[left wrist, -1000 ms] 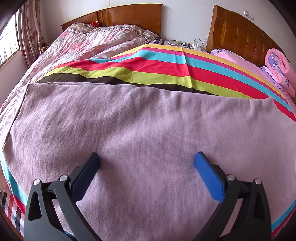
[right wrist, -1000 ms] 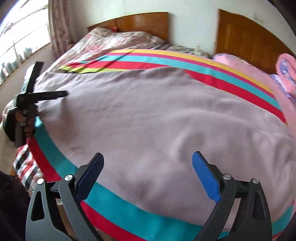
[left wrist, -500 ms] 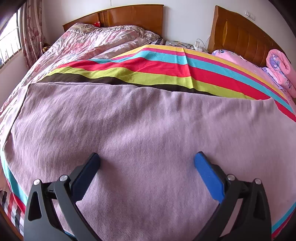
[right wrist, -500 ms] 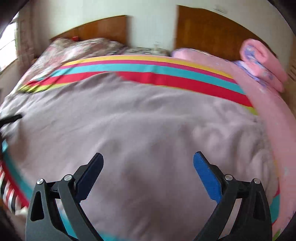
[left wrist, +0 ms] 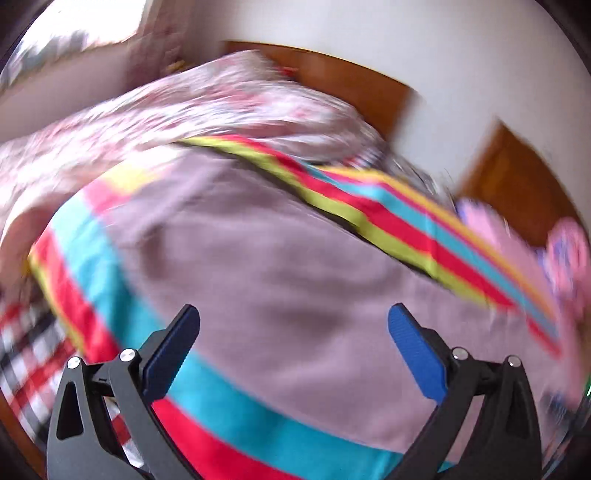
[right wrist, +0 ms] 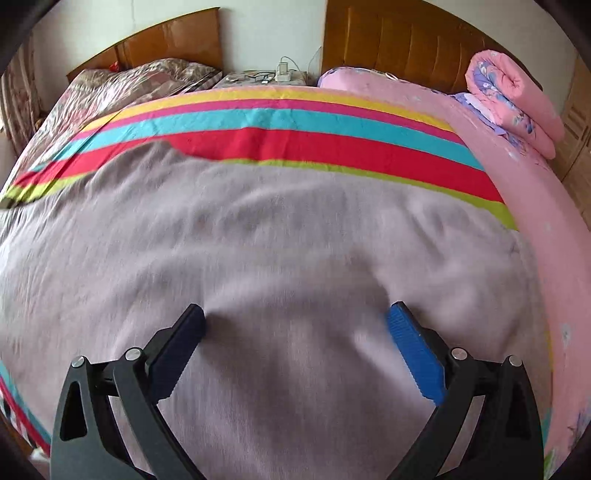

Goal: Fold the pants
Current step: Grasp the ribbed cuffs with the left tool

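I see pants (right wrist: 280, 236) spread flat over the striped bed's (right wrist: 295, 122) near edge | left gripper (left wrist: 293, 325) agape, empty | right gripper (right wrist: 295, 325) agape, empty, low over cloth | I'd pinch an outer edge, lifting both ends evenly.

The pants (right wrist: 258, 258) lay on the sheet (right wrist: 295, 122); a rolled quilt (right wrist: 513, 99) sat upper right, headboards (right wrist: 406, 48) behind.

Soft daylight filled both fisheye views, edges bowed and dark-cornered. The left wrist view was heavily motion-blurred, a window (left wrist: 92, 22) glaring at eleven o'clock. The right wrist view stayed mostly sharp.
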Motion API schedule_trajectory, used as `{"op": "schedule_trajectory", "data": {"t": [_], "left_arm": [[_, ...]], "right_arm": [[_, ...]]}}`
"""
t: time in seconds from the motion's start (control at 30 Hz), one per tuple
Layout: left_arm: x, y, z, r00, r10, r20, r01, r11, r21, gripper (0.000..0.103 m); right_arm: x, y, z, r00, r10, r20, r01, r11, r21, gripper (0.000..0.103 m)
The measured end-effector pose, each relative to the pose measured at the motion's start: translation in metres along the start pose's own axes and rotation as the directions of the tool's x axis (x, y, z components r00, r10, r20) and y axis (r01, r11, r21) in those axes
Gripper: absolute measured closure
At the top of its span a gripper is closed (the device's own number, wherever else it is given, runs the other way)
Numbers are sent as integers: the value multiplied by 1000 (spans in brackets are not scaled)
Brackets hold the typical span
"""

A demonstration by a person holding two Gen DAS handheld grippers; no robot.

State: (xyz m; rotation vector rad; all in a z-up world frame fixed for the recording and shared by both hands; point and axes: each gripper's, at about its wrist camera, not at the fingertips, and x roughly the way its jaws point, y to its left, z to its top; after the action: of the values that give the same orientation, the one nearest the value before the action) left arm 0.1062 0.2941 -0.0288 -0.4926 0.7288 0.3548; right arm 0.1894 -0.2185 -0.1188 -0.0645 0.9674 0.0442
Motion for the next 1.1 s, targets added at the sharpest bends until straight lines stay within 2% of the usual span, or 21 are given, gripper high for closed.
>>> {"op": "schedule_trajectory", "data": {"t": [0.07, 0.1, 0.17, 0.23, 0.3, 0.5, 0.57, 0.6, 0.63, 0.67, 0.7, 0.77, 0.83, 0.87, 0.9, 0.93, 0.97, 1.0, 1.07, 1.1], "left_arm": [[2, 41, 11, 1000, -6, -5, 5, 990, -138, 2], [7, 61, 16, 999, -39, -6, 37, 979, -201, 2], [21, 82, 21, 998, -51, -39, 38, 961, -273, 5], [41, 94, 24, 993, -99, -71, 72, 946, -315, 16], [54, 98, 24, 988, -127, -87, 91, 936, -340, 21], [66, 105, 24, 992, -115, -45, 90, 921, -378, 23], [62, 112, 20, 996, -88, -31, 69, 921, -382, 55], [61, 117, 19, 996, -84, -22, 69, 921, -382, 81], [58, 123, 17, 990, -139, 4, 129, 907, -401, 91], [51, 124, 17, 984, -171, 46, 175, 897, -406, 92], [45, 119, 19, 985, -161, 65, 174, 907, -383, 92], [21, 87, 27, 989, -92, 114, 121, 953, -278, 92], [-11, 24, 38, 976, -81, 203, 100, 991, -86, 93], [-24, -12, 39, 968, -85, 237, 81, 996, 25, 93], [-38, -58, 34, 958, -117, 262, 74, 983, 168, 93], [-48, -97, 24, 949, -166, 268, 86, 954, 287, 93], [-56, -134, 9, 939, -220, 263, 102, 912, 398, 93], [-61, -175, -16, 931, -278, 238, 117, 842, 527, 92], [-58, -230, -67, 927, -338, 159, 139, 708, 693, 90], [-50, -254, -101, 926, -368, 83, 177, 619, 765, 88]], "right_arm": [[-10, -2, -17, 1000, 25, 1, -25, 1000, 4, 6], [-15, -4, -25, 999, 34, 6, -34, 999, -3, 6], [-22, -6, -35, 999, 35, 10, -35, 999, -22, 6], [-26, -11, -43, 998, 57, 16, -57, 998, -4, 5], [-28, -12, -46, 999, 51, 19, -51, 999, -4, 5], [-26, -10, -42, 1000, 27, 11, -27, 1000, -1, 5], [-27, -10, -42, 1000, 26, 11, -26, 1000, 0, 5], [-27, -11, -41, 1000, 26, 12, -26, 1000, 0, 5], [-28, -11, -41, 1000, 23, 12, -23, 1000, 1, 5], [-28, -11, -40, 1000, 21, 12, -21, 1000, 2, 5], [-29, -11, -40, 1000, 16, 12, -16, 1000, 6, 5], [-33, -11, -39, 1000, 10, 18, -10, 1000, 13, 5], [-39, -14, -38, 999, -2, 40, 1, 1000, 24, 5], [-42, -16, -38, 999, -7, 49, 5, 999, 32, 5], [-46, -19, -37, 998, -11, 64, 8, 999, 48, 5], [-49, -21, -36, 997, -14, 75, 9, 998, 60, 5], [-53, -24, -35, 996, -18, 88, 11, 997, 75, 5], [-56, -26, -34, 995, -21, 98, 13, 996, 90, 5], [-63, -30, -33, 993, -28, 116, 14, 993, 119, 5], [-64, -31, -34, 992, -31, 121, 16, 992, 123, 5]]}}
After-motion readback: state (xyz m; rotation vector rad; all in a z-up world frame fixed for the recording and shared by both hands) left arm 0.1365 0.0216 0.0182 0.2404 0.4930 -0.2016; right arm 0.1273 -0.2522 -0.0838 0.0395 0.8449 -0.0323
